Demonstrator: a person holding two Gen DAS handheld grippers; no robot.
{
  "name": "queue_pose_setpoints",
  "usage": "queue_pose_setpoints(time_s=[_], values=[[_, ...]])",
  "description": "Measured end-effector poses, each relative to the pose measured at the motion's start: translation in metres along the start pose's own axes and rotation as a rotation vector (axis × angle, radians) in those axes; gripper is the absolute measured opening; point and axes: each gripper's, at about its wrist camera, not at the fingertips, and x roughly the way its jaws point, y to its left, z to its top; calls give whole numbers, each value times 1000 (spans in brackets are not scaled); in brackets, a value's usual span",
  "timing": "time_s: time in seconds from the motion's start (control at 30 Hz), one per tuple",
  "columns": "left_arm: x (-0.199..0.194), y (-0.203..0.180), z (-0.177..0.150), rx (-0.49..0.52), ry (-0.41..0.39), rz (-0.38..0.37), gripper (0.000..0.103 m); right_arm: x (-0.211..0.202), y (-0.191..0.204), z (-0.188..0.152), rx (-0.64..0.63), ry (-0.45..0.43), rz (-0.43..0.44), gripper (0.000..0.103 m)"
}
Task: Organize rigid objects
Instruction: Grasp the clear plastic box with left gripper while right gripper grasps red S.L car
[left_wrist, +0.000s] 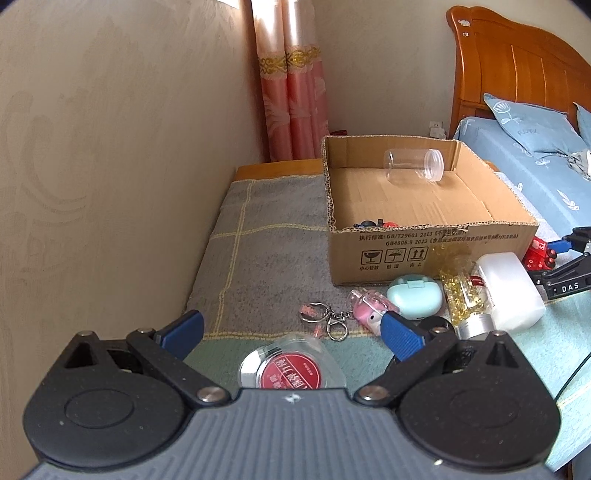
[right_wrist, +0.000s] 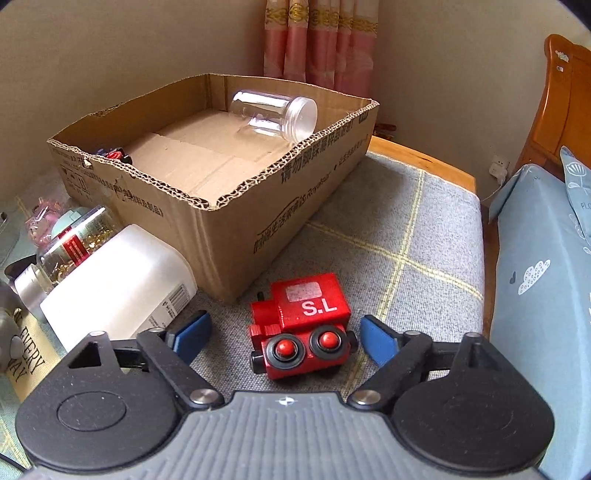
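Observation:
An open cardboard box stands on the grey cloth. A clear jar lies inside it, with small toys in a near corner. My right gripper is open with its fingers on either side of a red toy train marked "S.L", not touching it; the train also shows in the left wrist view. My left gripper is open above a clear round container with a red label.
In front of the box lie a white plastic bottle, a jar of gold pieces, a mint case, a pink charm and a keyring. A wall is on the left, a bed on the right.

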Motion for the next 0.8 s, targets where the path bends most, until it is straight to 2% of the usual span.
queue_pose_setpoints(time_s=[0.13, 0.3, 0.53, 0.8], values=[[4, 5, -5, -5, 14, -7, 101, -6, 5, 0, -2, 6, -15, 62], [12, 10, -13, -19, 45, -21, 101, -15, 14, -4, 7, 19, -64, 62], [33, 12, -26, -44, 137, -11, 101, -34, 23, -24, 109, 39, -78, 62], [57, 17, -37, -136, 223, -85, 101, -65, 55, -52, 184, 60, -95, 62]])
